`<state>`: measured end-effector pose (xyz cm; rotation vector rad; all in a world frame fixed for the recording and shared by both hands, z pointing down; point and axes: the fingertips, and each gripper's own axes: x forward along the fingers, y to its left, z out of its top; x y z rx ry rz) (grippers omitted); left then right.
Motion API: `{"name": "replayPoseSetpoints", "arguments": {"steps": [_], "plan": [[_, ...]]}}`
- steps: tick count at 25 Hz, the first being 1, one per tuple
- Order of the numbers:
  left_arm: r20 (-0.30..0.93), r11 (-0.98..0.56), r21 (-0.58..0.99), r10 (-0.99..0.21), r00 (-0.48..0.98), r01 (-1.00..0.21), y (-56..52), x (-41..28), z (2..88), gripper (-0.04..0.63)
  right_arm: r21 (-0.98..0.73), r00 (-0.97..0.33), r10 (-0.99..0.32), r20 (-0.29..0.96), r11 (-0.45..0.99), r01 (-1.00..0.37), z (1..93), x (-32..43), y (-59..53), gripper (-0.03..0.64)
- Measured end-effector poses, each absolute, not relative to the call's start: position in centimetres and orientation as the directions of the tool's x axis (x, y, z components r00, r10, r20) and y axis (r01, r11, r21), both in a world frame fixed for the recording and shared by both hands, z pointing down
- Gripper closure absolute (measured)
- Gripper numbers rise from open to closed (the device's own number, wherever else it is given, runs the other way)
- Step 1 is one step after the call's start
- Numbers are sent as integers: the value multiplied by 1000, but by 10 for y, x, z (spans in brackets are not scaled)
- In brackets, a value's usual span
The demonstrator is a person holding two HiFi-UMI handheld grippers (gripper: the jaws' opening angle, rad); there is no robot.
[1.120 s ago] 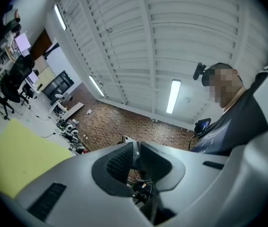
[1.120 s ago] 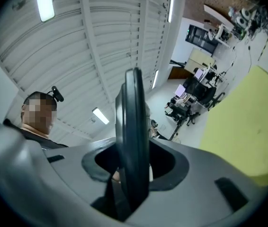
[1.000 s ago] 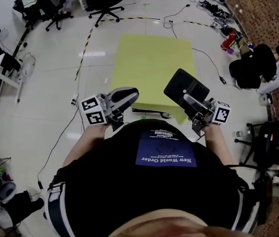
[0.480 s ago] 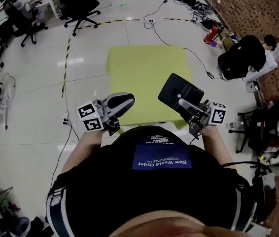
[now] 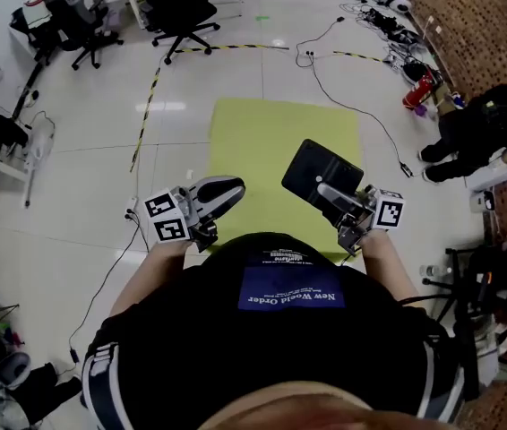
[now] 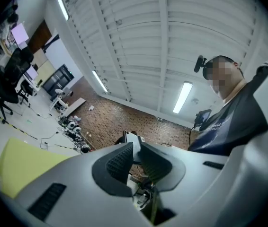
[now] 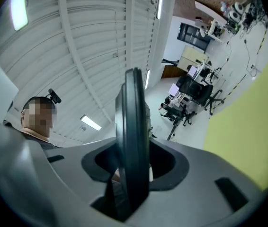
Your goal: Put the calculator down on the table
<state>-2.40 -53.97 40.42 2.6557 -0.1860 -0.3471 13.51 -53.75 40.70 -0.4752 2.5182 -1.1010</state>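
Head view: clamped in jaws of right gripper (image 5: 328, 191) — calculator (image 5: 318, 167), held up over near right edge of yellow table (image 5: 271, 137); jaws of left gripper (image 5: 233, 188) closed on nothing — by near left edge.

Black calculator (image 5: 322, 176), yellow-green table (image 5: 262, 141), red-brown brick wall (image 5: 486, 16)

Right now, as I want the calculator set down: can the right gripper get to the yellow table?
Probably yes. The right gripper holds the calculator in front of the yellow table's near end, and the tabletop looks bare, with nothing between them.
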Motion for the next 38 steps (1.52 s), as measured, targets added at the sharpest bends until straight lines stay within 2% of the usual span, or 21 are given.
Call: {"name": "replayPoseSetpoints", "arguments": {"steps": [8, 13, 17, 18, 19, 22, 27, 33, 38], "plan": [[-208, -839, 504, -347, 915, -203, -553, 34, 404, 541, -747, -928, -303, -218, 664, -41, 412, 190, -584, 476], [-197, -859, 461, -342, 919, -221, -561, 11, 394, 541, -726, -923, -286, -257, 688, -12, 407, 168, -599, 476], [-216, -864, 480, -288, 933, -156, -581, 12, 389, 541, -722, -901, -323, -290, 691, -15, 402, 167, -612, 476], [-219, -863, 485, -277, 936, -142, -588, 15, 387, 582, -728, -900, -331, -284, 686, -22, 400, 169, -615, 476], [-220, -862, 490, -266, 938, -130, -595, 19, 386, 589, -732, -901, -341, -269, 680, -39, 400, 172, -618, 476], [-214, -865, 491, -237, 948, -106, -598, 25, 389, 589, -736, -891, -390, -233, 669, -100, 402, 180, -612, 476], [-214, -885, 459, -194, 957, -77, -619, 36, 385, 589, -742, -875, -427, -227, 657, -128, 396, 190, -629, 476], [-200, -888, 441, -235, 951, -127, -638, 39, 392, 589, -745, -889, -426, -170, 646, -167, 404, 199, -649, 476], [-130, -870, 443, -302, 944, -217, -659, 35, 409, 589, -742, -907, -412, -85, 634, -218, 415, 199, -703, 476]]}}
